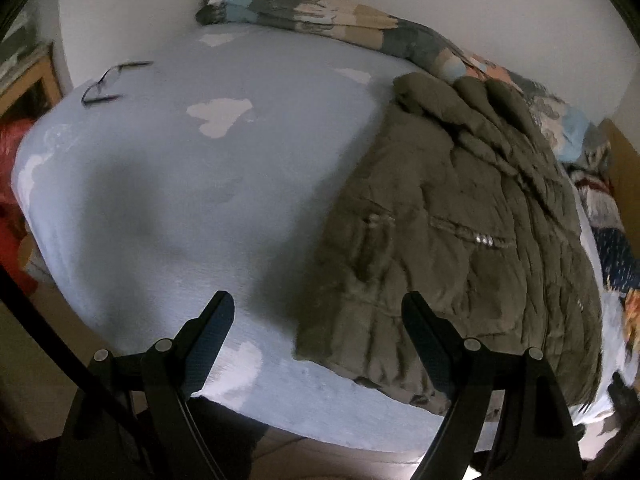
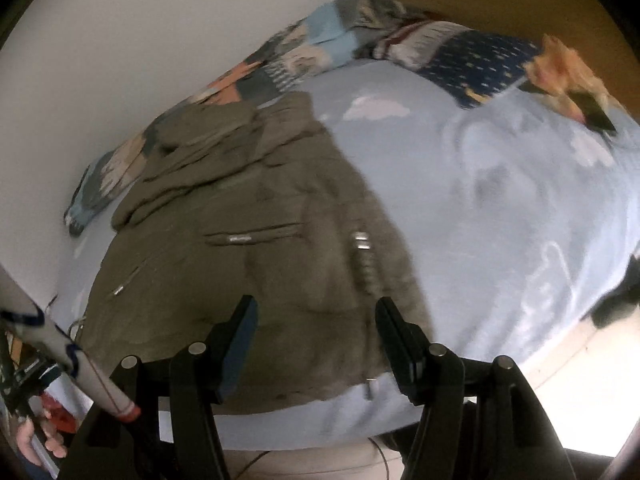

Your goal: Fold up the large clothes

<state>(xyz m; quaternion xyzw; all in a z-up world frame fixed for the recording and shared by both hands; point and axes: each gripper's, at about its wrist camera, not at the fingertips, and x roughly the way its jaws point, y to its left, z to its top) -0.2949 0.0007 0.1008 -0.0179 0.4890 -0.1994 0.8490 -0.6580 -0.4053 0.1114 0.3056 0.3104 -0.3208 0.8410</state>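
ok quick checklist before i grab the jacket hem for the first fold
1. Left gripper open and empty: ok.
2. Right gripper open and empty: ok.
3. Olive jacket lying flat on the bed: not ok, its upper part is bunched toward the patterned blanket.
4. Near hem within view of both grippers: ok.
5. Glasses clear of the jacket: ok, far across the sheet.
6. Zip closed: cannot tell.
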